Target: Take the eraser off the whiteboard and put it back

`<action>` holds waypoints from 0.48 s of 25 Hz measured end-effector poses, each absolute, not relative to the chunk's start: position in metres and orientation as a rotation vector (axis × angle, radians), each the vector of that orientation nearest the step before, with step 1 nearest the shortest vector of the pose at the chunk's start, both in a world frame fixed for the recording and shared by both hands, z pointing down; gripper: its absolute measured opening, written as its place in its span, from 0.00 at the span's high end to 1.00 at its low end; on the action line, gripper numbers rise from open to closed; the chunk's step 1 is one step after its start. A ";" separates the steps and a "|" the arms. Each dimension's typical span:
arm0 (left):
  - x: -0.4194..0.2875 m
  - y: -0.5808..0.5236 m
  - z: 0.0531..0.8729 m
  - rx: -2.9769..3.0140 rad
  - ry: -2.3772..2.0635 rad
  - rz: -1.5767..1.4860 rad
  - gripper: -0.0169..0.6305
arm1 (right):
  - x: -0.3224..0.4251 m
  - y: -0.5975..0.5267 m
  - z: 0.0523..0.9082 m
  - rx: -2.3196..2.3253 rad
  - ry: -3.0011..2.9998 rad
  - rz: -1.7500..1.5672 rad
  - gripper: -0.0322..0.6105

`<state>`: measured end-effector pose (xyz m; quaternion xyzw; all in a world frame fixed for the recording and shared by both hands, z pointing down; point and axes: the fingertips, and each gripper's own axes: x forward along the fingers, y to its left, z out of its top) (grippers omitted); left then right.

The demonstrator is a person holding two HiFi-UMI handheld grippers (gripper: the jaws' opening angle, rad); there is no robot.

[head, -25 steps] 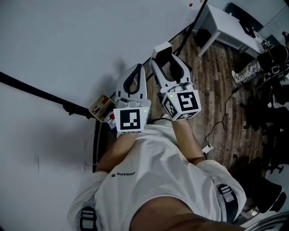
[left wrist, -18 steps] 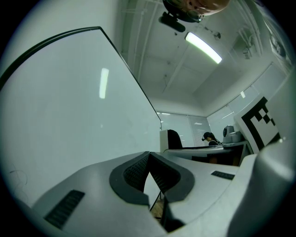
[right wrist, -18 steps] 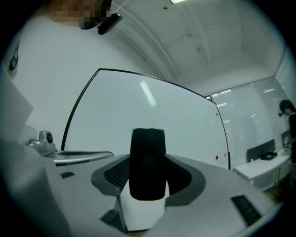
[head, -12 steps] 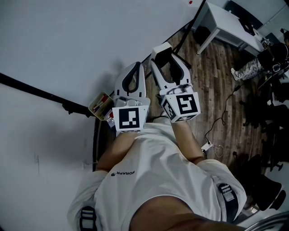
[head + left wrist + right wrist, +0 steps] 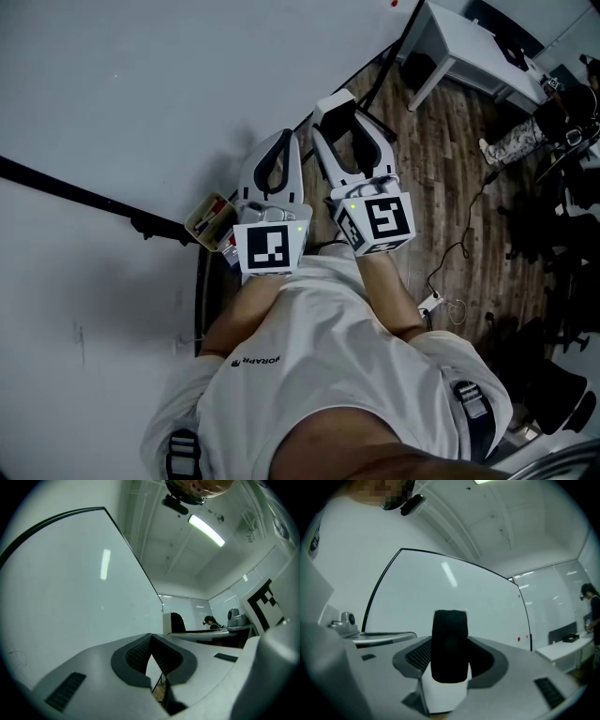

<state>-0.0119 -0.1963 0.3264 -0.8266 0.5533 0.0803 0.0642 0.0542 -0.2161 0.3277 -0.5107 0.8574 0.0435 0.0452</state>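
Whiteboard [image 5: 141, 94] fills the left of the room, smooth, glossy and white with a thin black frame, and beyond it on the right runs a wood-plank floor [image 5: 450, 187] with a white desk [image 5: 469, 47] at the far end. Now to my right claw [image 5: 342, 117]: its jaws stand wide and pinch the eraser [image 5: 449, 644] between the ribbed dark pads [image 5: 417, 656]. It's a rounded-cornered rectangular block, with a matt black felt face turned back toward the claw's camera and a hard white body showing below the felt and as a thin edge along the top. Its long axis runs up and down between the jaws, with the upper end pointing out past the fingertips toward the board. It sits in front of the whiteboard's lower right area; I can't tell whether it touches the surface. Over to my left claw [image 5: 278, 141], just beside the right one: its jaws are pressed together, the ribbed pads [image 5: 136, 653] meeting in a narrow V with nothing between them. Both claws are smooth white plastic shells. Near left, a small marker tray [image 5: 211, 220] sits at the board's black rail, with a few markers lying in it.
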 end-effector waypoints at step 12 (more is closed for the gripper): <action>-0.015 -0.197 0.331 -2.495 1.702 0.238 0.97 | 0.054 -0.213 0.330 -1.554 2.622 0.123 0.59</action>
